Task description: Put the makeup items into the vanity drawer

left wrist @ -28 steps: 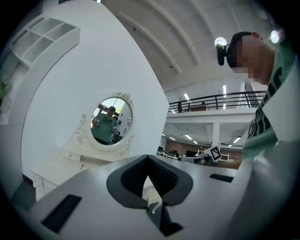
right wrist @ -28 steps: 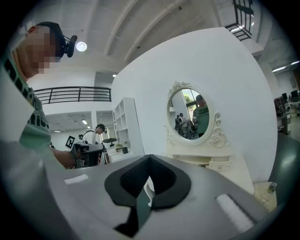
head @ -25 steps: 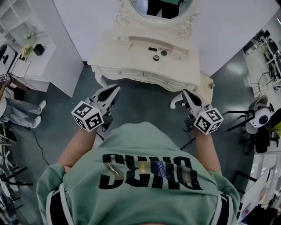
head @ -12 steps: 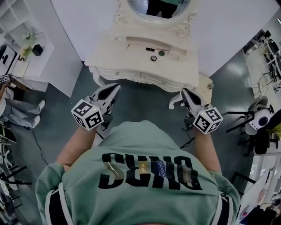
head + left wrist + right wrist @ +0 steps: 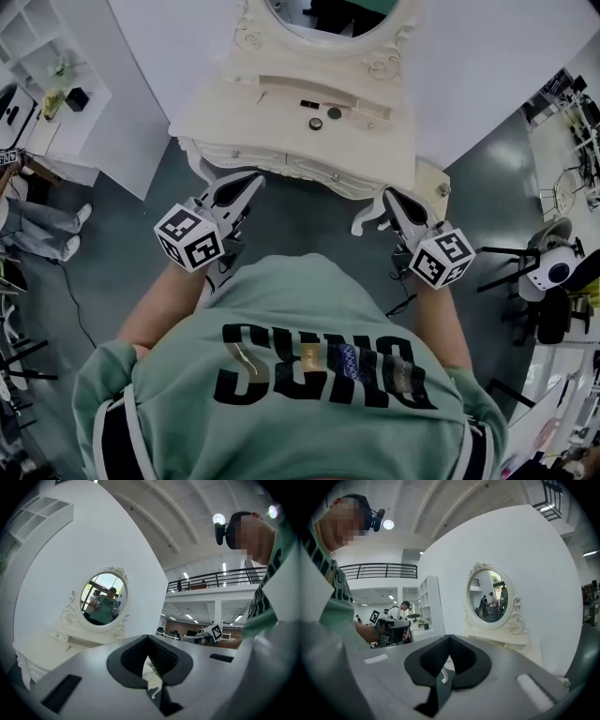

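The cream vanity (image 5: 234,112) stands just ahead of me, with its two drawer fronts (image 5: 251,156) closed. A few small dark makeup items (image 5: 316,123) lie on its top below the oval mirror (image 5: 319,11). My left gripper (image 5: 251,181) is held in the air just short of the vanity's front left edge, shut with nothing in it. On the other side, my right gripper (image 5: 390,197) hovers near the front right leg, also shut and empty. In the left gripper view the closed jaws (image 5: 149,641) point up at the mirror (image 5: 104,598). The right gripper view shows the same jaws (image 5: 449,641) and mirror (image 5: 490,597).
A white partition wall (image 5: 487,56) stands behind the vanity. At the far left are a white shelf unit (image 5: 42,66) and a seated person's legs (image 5: 37,230). A cream side piece (image 5: 428,180) adjoins the vanity's right end. Office chairs (image 5: 548,272) stand at the right.
The vanity has drawn nearer and shifted slightly left in the head view. Both grippers have moved a little forward toward its front edge, still shut.
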